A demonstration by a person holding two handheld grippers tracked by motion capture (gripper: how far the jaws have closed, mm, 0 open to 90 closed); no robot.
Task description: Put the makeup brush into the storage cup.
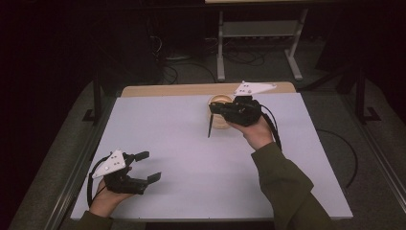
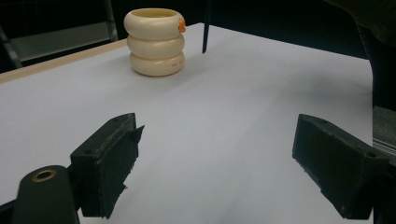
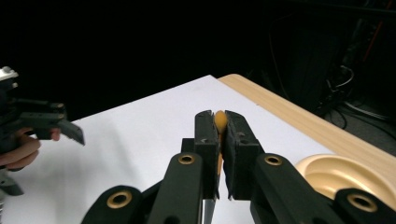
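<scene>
1. The right gripper [image 1: 213,109] is held above the far part of the table [image 1: 191,143], just beside the holder [image 1: 220,112].
2. Its jaws are pressed together on the orange top [image 3: 220,120] of a thin tool; the right gripper view shows that top pinched between the two pads.
3. The tool's dark shaft [image 1: 210,127] hangs down from the jaws. In the left gripper view its tip [image 2: 205,28] is clear of the table surface, to the right of the holder.
4. The holder [image 2: 155,42] is cream, made of three stacked rounded rings, and stands upright near the table's far edge. A small orange piece [image 2: 181,26] shows at its rim.
5. The left gripper [image 1: 143,167] rests low at the near left corner of the table, well apart from the holder.
6. Its jaws stand wide apart with only bare table between them.
</scene>
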